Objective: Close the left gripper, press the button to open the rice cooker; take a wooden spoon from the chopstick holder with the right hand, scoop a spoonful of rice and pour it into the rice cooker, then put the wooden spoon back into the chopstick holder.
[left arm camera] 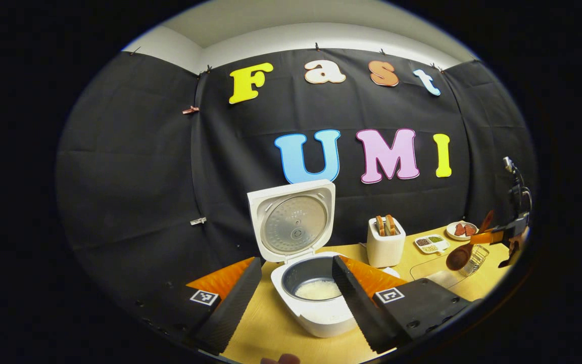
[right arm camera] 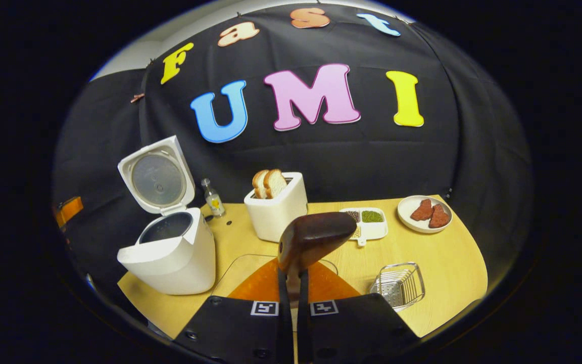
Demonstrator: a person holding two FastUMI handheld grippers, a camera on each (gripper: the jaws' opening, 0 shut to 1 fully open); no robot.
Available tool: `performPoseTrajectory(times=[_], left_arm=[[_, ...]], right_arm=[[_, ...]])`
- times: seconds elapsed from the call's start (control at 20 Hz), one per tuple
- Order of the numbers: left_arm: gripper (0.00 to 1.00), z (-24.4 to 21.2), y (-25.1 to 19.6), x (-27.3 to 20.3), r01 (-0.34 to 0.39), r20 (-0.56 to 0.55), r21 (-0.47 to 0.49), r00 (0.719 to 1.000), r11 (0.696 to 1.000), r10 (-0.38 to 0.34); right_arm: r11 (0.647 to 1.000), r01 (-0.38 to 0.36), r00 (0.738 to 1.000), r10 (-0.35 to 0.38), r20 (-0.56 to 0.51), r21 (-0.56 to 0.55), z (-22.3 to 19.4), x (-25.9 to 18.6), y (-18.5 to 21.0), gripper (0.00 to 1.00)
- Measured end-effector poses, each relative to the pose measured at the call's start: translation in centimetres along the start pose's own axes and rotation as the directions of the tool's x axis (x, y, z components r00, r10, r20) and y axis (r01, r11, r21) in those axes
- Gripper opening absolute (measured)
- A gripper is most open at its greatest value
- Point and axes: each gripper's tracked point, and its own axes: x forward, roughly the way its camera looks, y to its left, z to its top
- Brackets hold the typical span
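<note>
The white rice cooker [left arm camera: 316, 313] stands with its lid [left arm camera: 293, 222] raised, and white rice [left arm camera: 318, 289] lies in its pot. My left gripper [left arm camera: 297, 263] is open, one finger on each side of the cooker's front. My right gripper [right arm camera: 293, 278] is shut on the handle of the wooden spoon [right arm camera: 316, 237], which is held above the table. In the left gripper view the spoon [left arm camera: 458, 257] hangs bowl-down at the far right, over the wire chopstick holder [left arm camera: 474, 259]. The holder [right arm camera: 398, 285] sits just right of my right gripper. The cooker [right arm camera: 170, 258] is far to its left.
A white toaster [right arm camera: 276, 207] with bread slices stands mid-table, with a small bottle [right arm camera: 213, 198] to its left. A divided dish of grains [right arm camera: 368, 222] and a plate of red meat [right arm camera: 425, 213] lie at the back right. A clear tray [right arm camera: 240, 275] lies by the cooker.
</note>
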Motion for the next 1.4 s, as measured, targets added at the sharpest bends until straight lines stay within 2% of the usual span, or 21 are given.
performPoseTrajectory(times=[0.3, 0.4, 0.55, 0.7, 0.85, 1.0, 1.1, 1.25, 1.4], left_arm=[[0.97, -0.3, 0.9, 0.8, 0.004, -0.006, 0.0, 1.0, 1.0, -0.004], [0.97, -0.5, 1.0, 1.1, 0.006, -0.009, 0.003, 1.0, 1.0, -0.006], [0.96, -0.8, 0.9, 1.3, 0.009, -0.014, -0.024, 1.0, 1.0, -0.01], [0.97, -1.3, 0.6, 1.5, 0.014, -0.023, -0.045, 1.0, 0.999, -0.015], [0.97, -1.2, 0.8, 1.2, 0.009, -0.021, -0.046, 1.0, 0.999, -0.01], [0.97, -1.3, 1.3, 0.7, -0.002, -0.022, -0.043, 1.0, 0.999, 0.002], [0.97, -1.3, 1.6, 0.3, -0.01, -0.023, -0.042, 1.0, 0.999, 0.009], [0.97, -1.3, 1.9, -0.5, -0.023, -0.026, -0.049, 0.999, 0.999, 0.022], [0.97, -1.5, 1.8, -0.9, -0.027, -0.03, -0.054, 0.999, 0.998, 0.026]], right_arm=[[0.998, 0.028, 0.987, -0.036, -0.157, -0.05, -6.5, 5.1, 2.9, 0.08], [0.998, 0.048, 0.987, -0.054, -0.15, -0.047, -6.5, 5.6, 3.4, 0.08], [0.998, 0.053, 0.986, -0.046, -0.162, 0.035, -7.0, 5.6, 4.4, 0.08], [0.982, 0.058, 0.985, -0.027, -0.172, 0.181, -7.2, 5.4, 4.5, 0.08], [0.932, 0.052, 0.986, 0.008, -0.164, 0.359, -7.4, 4.9, 4.1, 0.08], [0.874, 0.051, 0.99, 0.02, -0.142, 0.484, -7.5, 4.2, 2.7, 0.08], [0.835, 0.038, 0.991, 0.038, -0.126, 0.549, -7.4, 3.7, 1.9, 0.08], [0.775, 0.043, 0.995, 0.021, -0.094, 0.631, -6.7, 3.1, -0.1, 0.08], [0.732, 0.038, 0.998, 0.006, -0.062, 0.681, -5.7, 2.4, -1.8, 0.08]])
